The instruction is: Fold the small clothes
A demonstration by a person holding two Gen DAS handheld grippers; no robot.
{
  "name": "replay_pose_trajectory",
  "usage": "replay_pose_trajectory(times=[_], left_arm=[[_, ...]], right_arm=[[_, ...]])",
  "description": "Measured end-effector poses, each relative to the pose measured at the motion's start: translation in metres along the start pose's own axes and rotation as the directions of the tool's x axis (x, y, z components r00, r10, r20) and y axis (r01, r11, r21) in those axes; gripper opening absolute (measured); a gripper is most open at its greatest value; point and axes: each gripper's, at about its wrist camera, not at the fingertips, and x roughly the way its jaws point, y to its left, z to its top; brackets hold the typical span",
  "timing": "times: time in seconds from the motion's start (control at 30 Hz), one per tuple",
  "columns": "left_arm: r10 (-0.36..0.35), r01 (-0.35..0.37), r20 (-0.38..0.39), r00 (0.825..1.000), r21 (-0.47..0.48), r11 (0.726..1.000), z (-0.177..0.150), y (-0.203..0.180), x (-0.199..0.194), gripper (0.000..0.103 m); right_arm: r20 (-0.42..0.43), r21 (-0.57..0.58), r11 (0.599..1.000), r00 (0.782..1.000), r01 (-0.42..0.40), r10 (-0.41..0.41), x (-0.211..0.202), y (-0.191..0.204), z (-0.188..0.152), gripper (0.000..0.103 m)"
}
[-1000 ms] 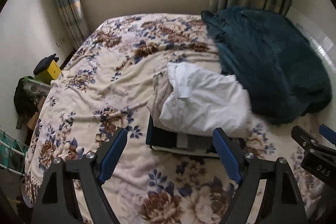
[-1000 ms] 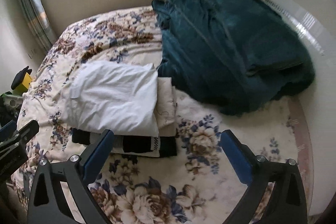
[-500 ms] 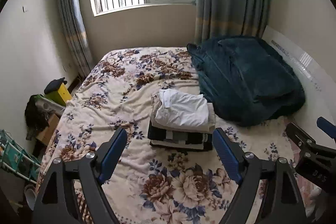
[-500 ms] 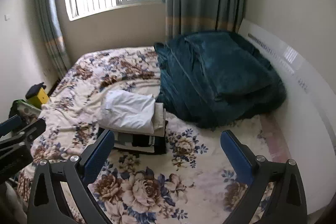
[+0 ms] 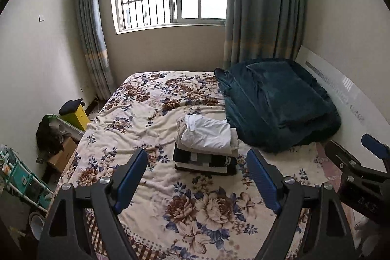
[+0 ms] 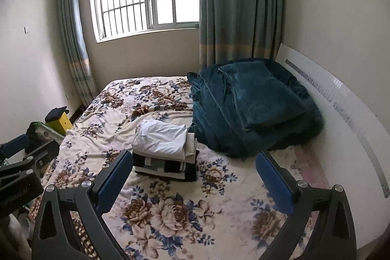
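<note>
The stack of folded clothes (image 5: 206, 145) lay mid-bed on the floral bedspread (image 5: 146, 118), ahead of and below both grippers, its long side running left to right. The left gripper (image 5: 197, 177) and the right gripper (image 6: 195, 177) stood wide apart, empty, neither clearly nearer. Compared with a second earlier, both had pulled back and risen; the stack looked smaller.

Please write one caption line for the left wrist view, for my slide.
Open left tool above the floral bed, facing a stack of folded clothes beside a teal blanket.
</note>
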Motion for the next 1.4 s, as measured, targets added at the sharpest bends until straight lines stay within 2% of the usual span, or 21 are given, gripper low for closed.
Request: replay_pose_trajectory(times=[0.07,0.1,0.13,0.63,1.4], left_arm=[[0.008,-0.008,0.007,1.000,-0.007,1.000,-0.003,0.000,-0.004,0.084],[0.007,-0.007,0.009,1.000,-0.011,1.000,-0.003,0.001,-0.005,0.097],[0.005,-0.005,0.010,1.000,-0.013,1.000,-0.004,0.000,-0.008,0.103],[0.062,-0.060,0.033,0.998,-0.046,0.997,-0.010,-0.003,-0.023,0.103],[0.080,-0.078,0.030,0.996,-0.064,0.995,-0.013,-0.004,-0.030,0.103]], right_arm=[[0.003,-0.007,1.000,1.000,0.002,-0.002,-0.007,-0.001,0.000,0.102],[0.001,-0.011,1.000,1.000,0.004,-0.004,-0.006,-0.001,0.000,0.102],[-0.003,-0.014,1.000,1.000,0.003,-0.003,-0.008,-0.001,0.000,0.103],[-0.004,-0.028,0.999,1.000,-0.023,0.022,-0.013,-0.005,0.005,0.103],[-0.003,-0.038,0.997,0.998,-0.060,0.060,-0.010,-0.004,0.006,0.103]])
